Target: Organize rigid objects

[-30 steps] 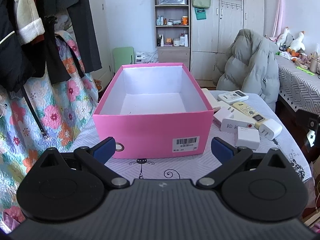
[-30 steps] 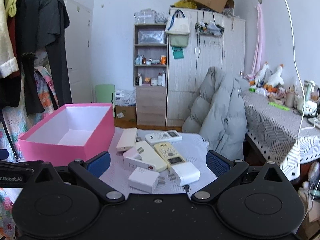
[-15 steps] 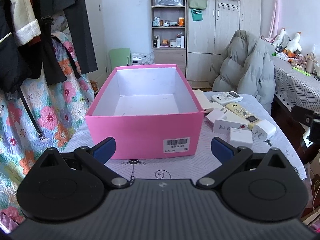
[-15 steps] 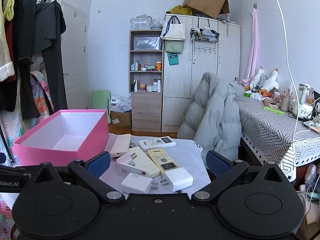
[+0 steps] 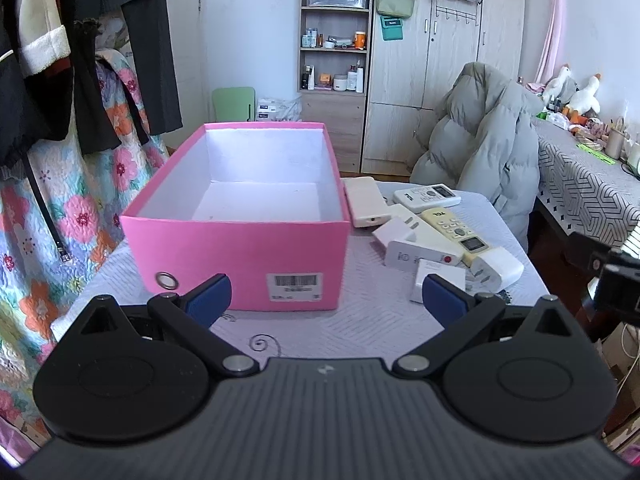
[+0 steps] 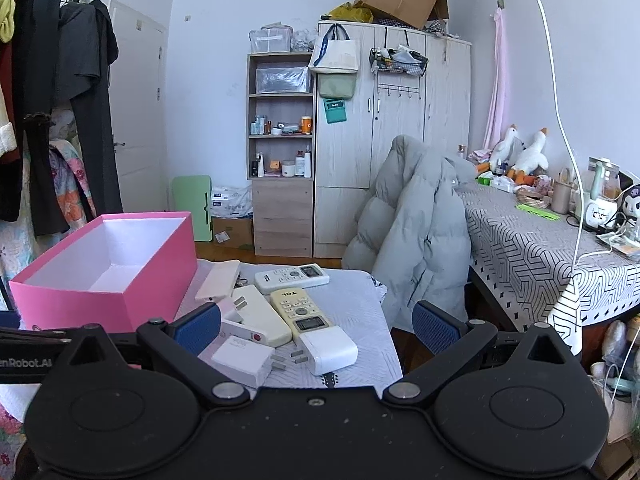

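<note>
Two grippers, left [image 5: 326, 294] and right [image 6: 316, 326], hover with jaws apart, holding nothing; chargers [image 6: 328, 350] and remotes [image 6: 300, 314] beside the empty pink box [image 5: 236, 236] likely need square, centred grasps.

The box [image 5: 240, 256] is showing pink outside, white inside; the remote [image 6: 302, 312] is looking cream-yellow, the chargers [image 6: 328, 350] white, the bench [image 5: 360, 320] cloth pale lilac.

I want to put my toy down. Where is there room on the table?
Bare cloth lies in front of the pink box, between it and the left gripper. The box's inside is empty too. Right of the box it is crowded with remotes and chargers.
</note>
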Motion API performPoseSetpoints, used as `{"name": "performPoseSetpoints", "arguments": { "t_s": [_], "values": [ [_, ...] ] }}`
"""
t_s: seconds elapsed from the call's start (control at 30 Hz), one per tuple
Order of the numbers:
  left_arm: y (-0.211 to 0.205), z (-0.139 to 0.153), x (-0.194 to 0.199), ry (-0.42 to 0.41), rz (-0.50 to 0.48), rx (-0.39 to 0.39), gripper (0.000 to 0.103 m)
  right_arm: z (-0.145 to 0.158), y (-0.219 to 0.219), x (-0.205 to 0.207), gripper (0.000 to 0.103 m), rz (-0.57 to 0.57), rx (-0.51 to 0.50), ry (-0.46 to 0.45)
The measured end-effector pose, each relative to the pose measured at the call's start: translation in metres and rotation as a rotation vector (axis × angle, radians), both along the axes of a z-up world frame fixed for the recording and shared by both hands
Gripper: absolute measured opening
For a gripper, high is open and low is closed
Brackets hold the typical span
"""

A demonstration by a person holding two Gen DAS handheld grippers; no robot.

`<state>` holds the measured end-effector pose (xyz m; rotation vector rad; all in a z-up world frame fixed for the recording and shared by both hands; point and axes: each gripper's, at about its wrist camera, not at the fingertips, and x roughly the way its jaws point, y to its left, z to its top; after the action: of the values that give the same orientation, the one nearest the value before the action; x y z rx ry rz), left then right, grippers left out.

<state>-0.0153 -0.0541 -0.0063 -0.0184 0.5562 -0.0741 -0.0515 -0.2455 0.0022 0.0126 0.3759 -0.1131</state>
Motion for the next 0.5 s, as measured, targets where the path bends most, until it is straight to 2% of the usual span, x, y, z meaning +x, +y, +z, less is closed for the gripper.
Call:
{"name": "performPoseSetpoints", "arguments": {
  "t_s": [0.37,0.5],
  "values": [
    [-0.015,-0.003,0.016,0.041,-0.025,0.018,0.103,-0.007,-0.010,0.012,0.103,0.005,0.042,0.015],
    [-0.015,-0.003,0.027,0.078,-0.057,0.018,0.103,-0.010,-0.012,0.017,0.103,0.045,0.053,0.008]
  ]
}}
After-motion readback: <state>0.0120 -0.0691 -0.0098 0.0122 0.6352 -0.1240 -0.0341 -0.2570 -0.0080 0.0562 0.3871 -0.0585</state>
